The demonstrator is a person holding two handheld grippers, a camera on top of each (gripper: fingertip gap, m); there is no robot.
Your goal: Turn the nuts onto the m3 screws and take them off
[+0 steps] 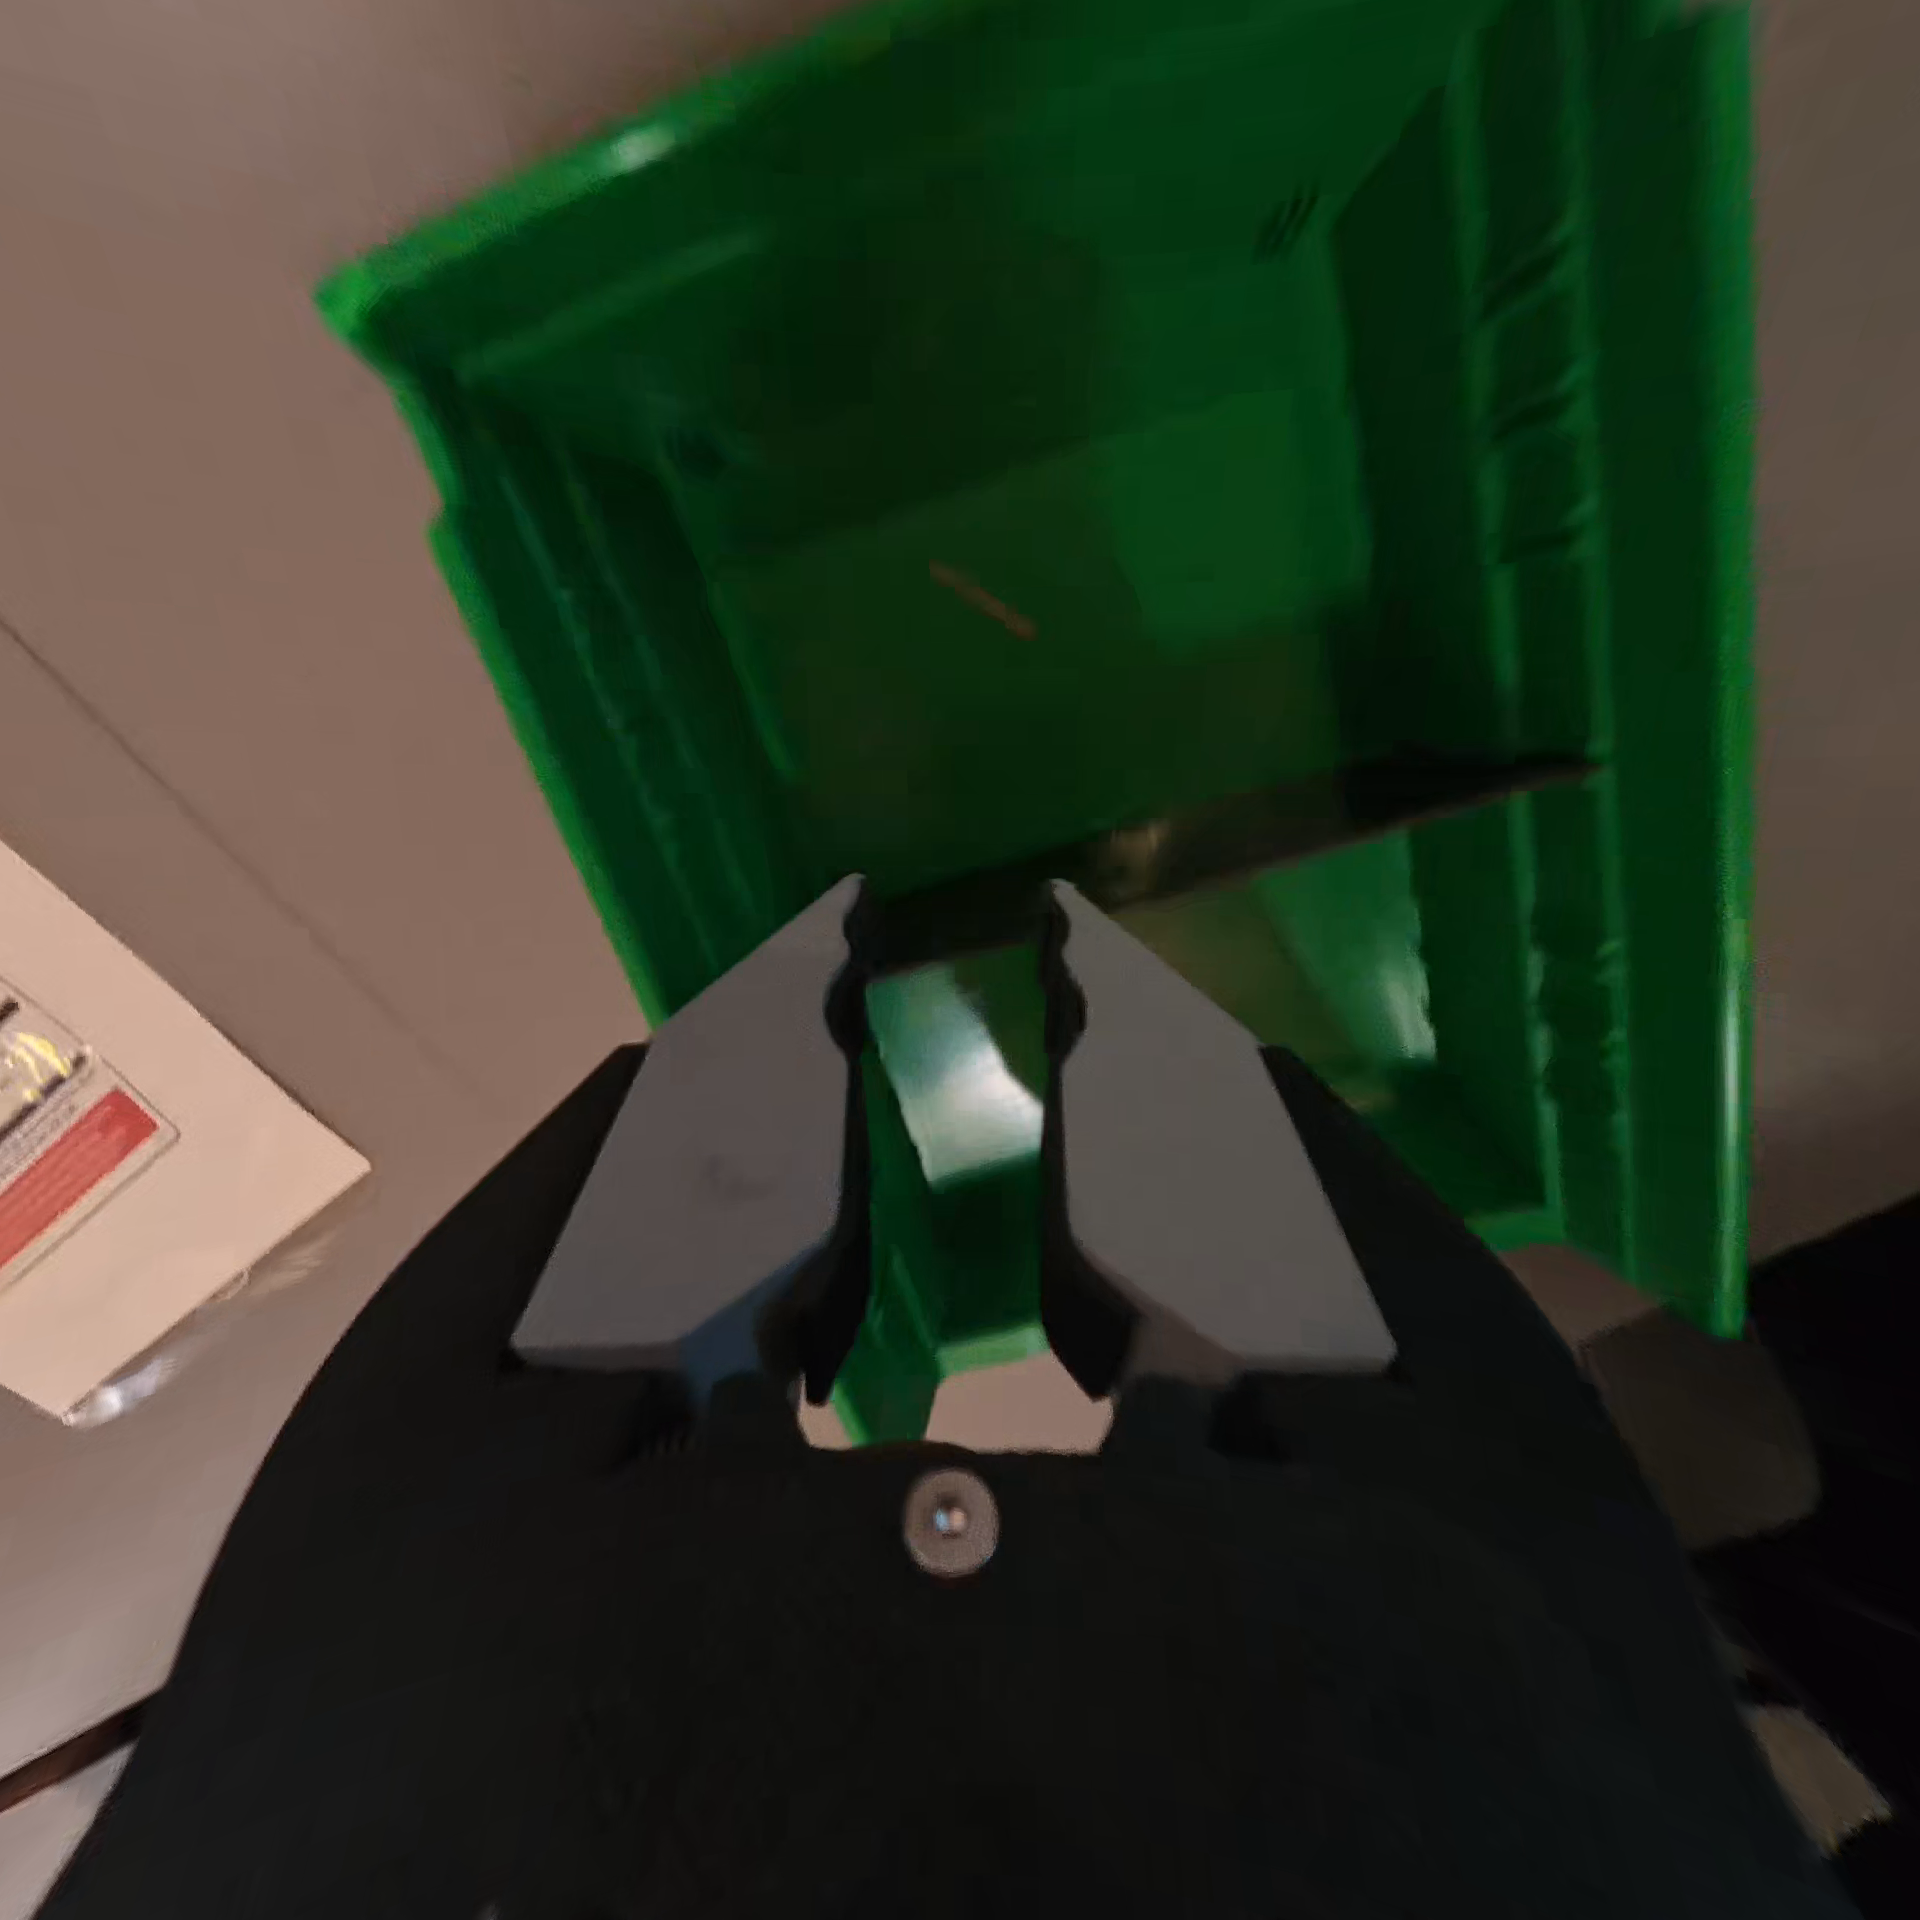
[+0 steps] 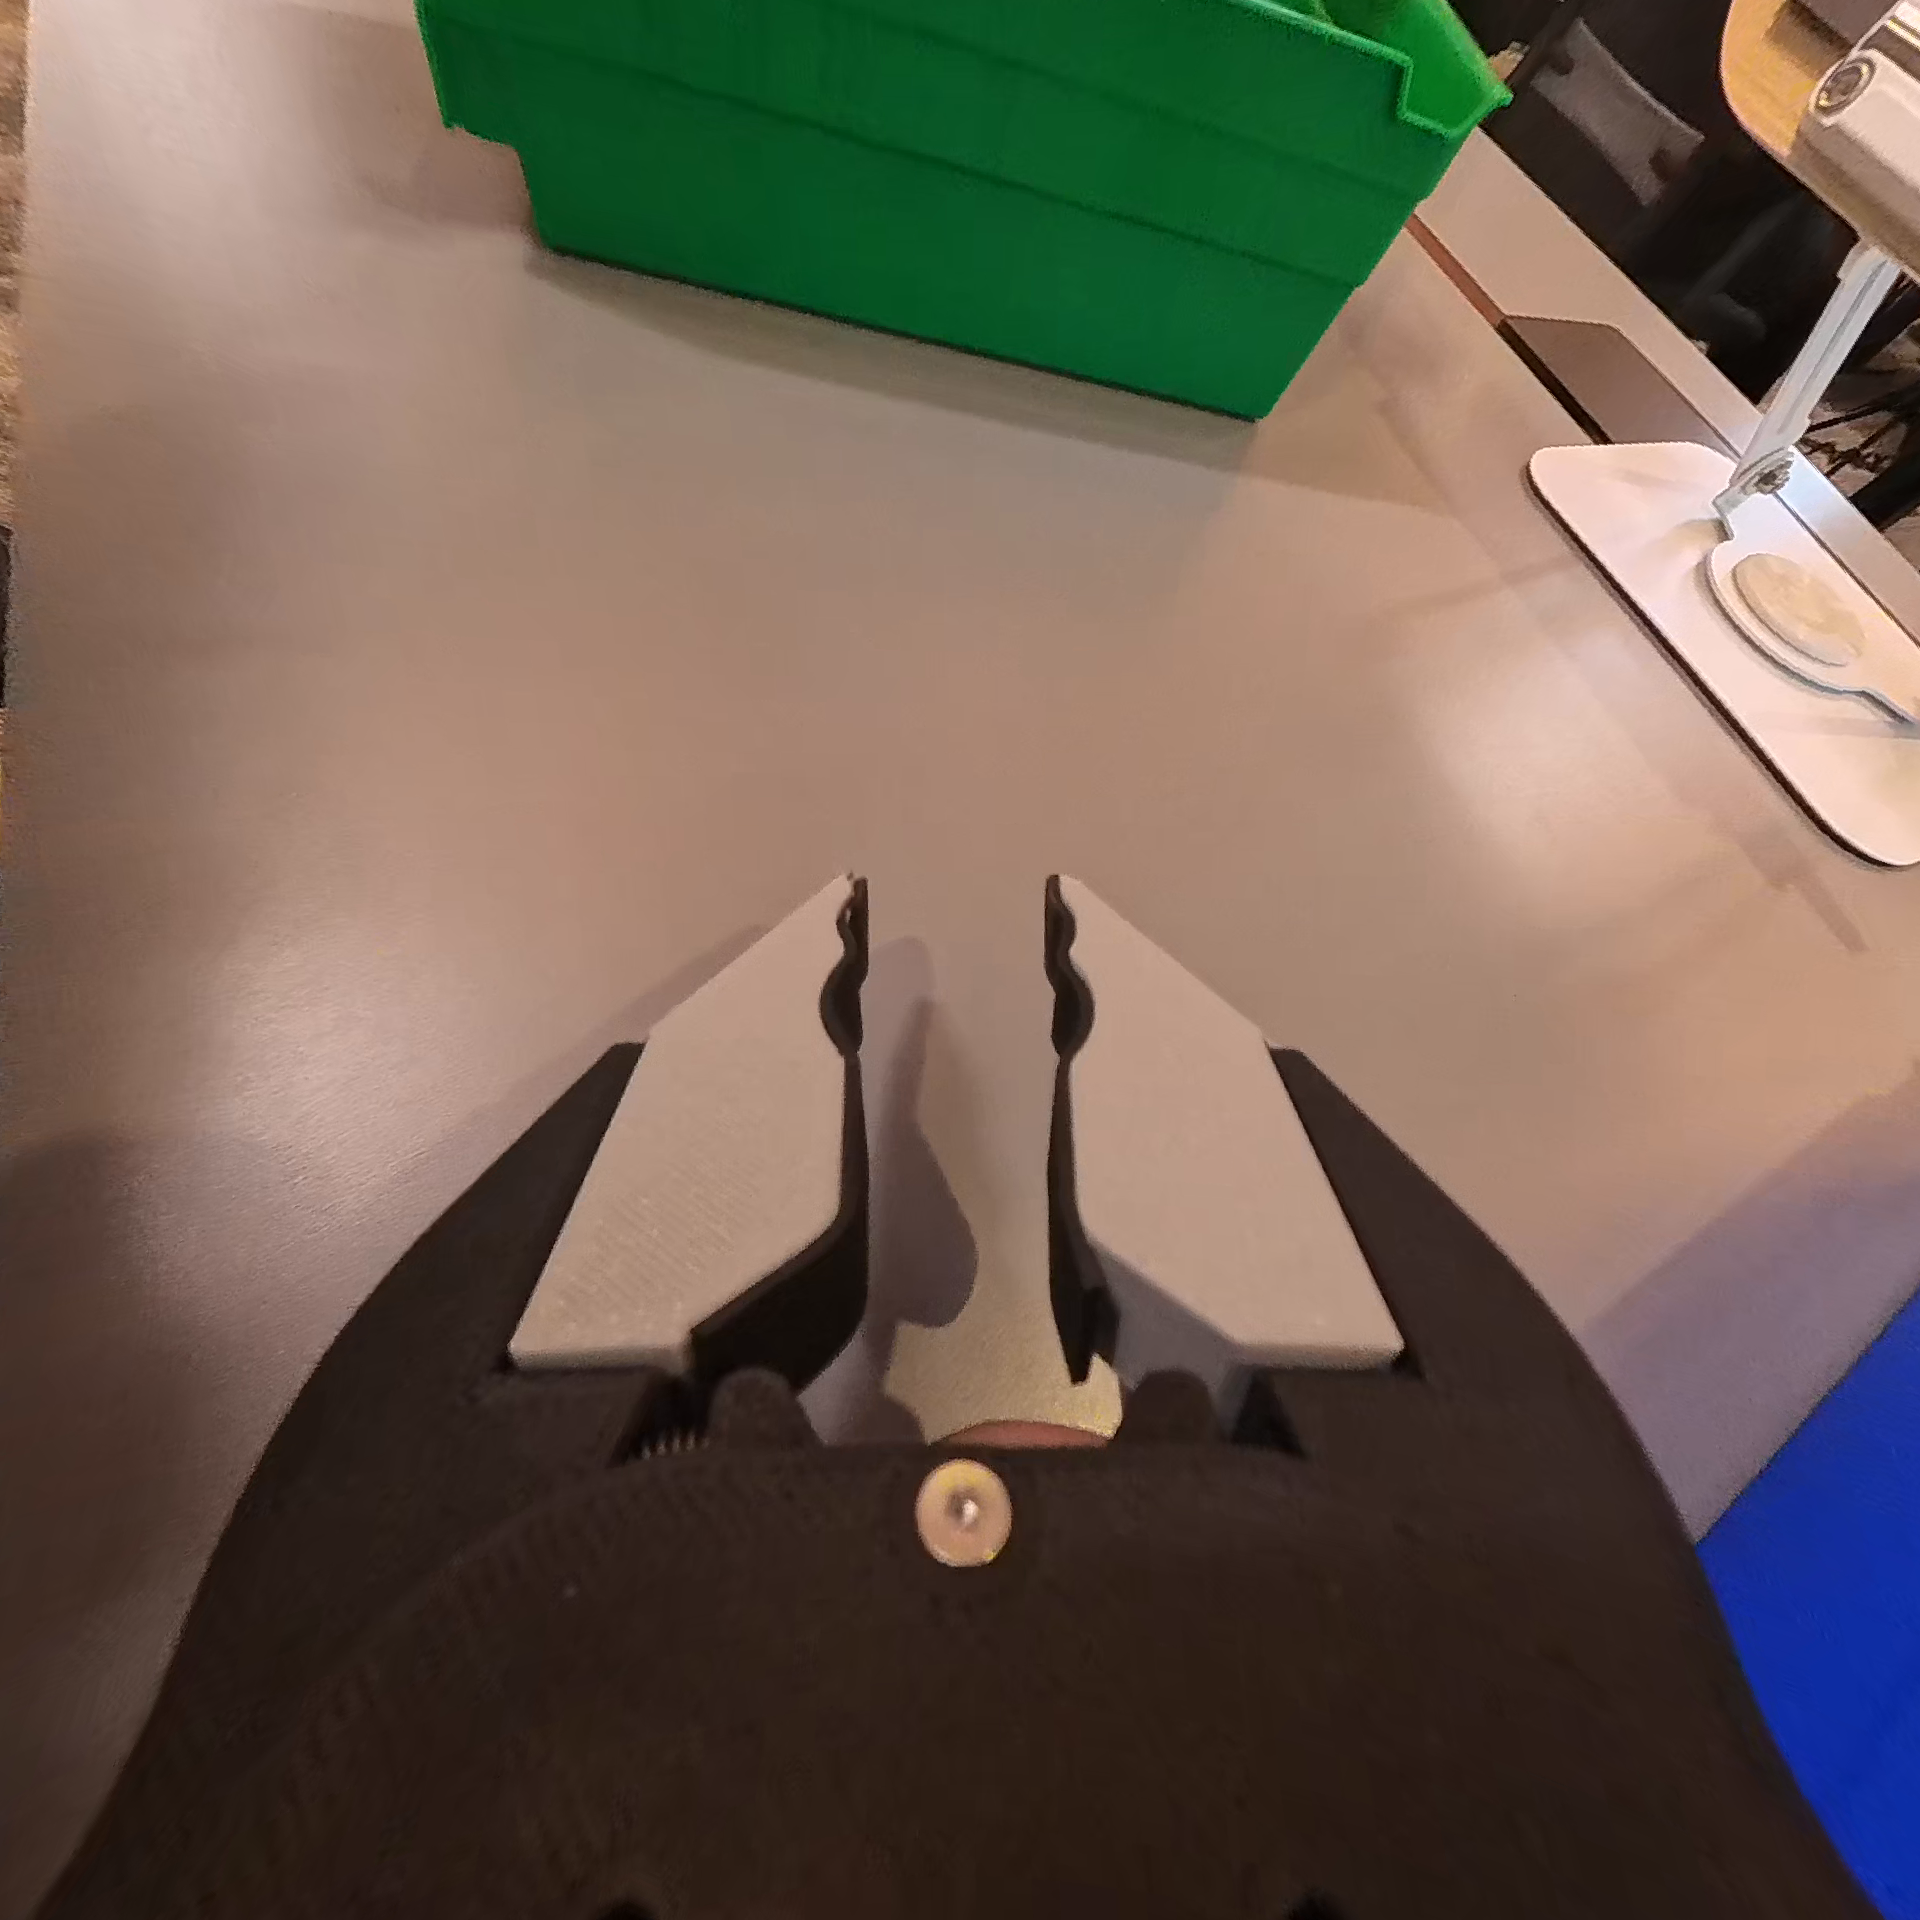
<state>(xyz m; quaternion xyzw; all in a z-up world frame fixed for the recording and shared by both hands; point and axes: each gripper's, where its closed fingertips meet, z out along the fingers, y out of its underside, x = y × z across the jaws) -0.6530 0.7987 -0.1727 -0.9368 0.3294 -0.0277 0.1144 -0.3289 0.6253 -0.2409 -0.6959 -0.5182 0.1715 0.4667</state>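
A green plastic bin (image 1: 1039, 468) fills the left wrist view, seen from above and blurred. A thin screw (image 1: 982, 601) lies on its floor in the far compartment. A dark divider (image 1: 1351, 800) crosses the bin. My left gripper (image 1: 956, 894) hangs open over the near compartment, just short of the divider, and holds nothing. In the right wrist view the same bin (image 2: 935, 187) stands far ahead on the grey table (image 2: 623, 623). My right gripper (image 2: 956, 894) is open and empty low over bare table. No nut shows.
A white card with a red sticker (image 1: 125, 1164) lies left of the bin. A white stand base (image 2: 1714, 613) with a metal arm stands at the right of the table. A blue surface (image 2: 1849, 1558) shows below the table's right edge. About 40 cm separates my left fingertips from my right.
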